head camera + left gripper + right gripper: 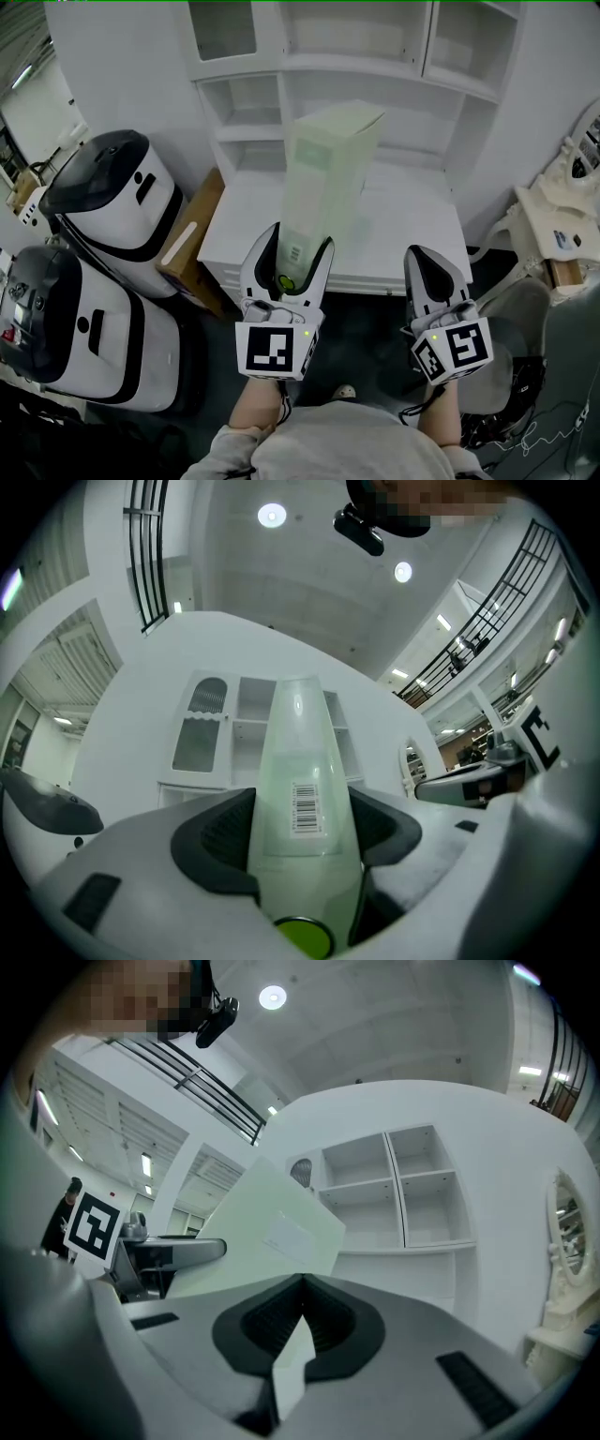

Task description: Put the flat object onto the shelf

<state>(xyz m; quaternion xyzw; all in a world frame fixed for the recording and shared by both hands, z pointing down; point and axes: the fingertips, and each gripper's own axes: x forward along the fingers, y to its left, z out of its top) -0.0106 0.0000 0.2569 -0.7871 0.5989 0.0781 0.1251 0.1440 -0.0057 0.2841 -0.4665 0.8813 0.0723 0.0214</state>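
Observation:
The flat object is a pale green box (pixel 328 178) with a barcode label, standing on end and leaning toward the white shelf unit (pixel 375 66). My left gripper (pixel 300 239) is shut on the box's lower end, above the front of the white desk top (pixel 412 234). In the left gripper view the box (pixel 300 780) fills the gap between the pads (pixel 211 841), with the shelf unit (pixel 244 714) behind it. My right gripper (pixel 422 255) hangs to the right of the box, shut and holding nothing. The right gripper view shows its closed jaws, the box (pixel 272 1232) to the left and empty shelf compartments (pixel 403 1194).
Two white and black machines (pixel 103 197) (pixel 84 328) stand on the floor at the left. A brown cardboard box (pixel 192 239) leans between them and the desk. White ornate furniture (pixel 562 187) stands at the right. The shelf's compartments hold nothing.

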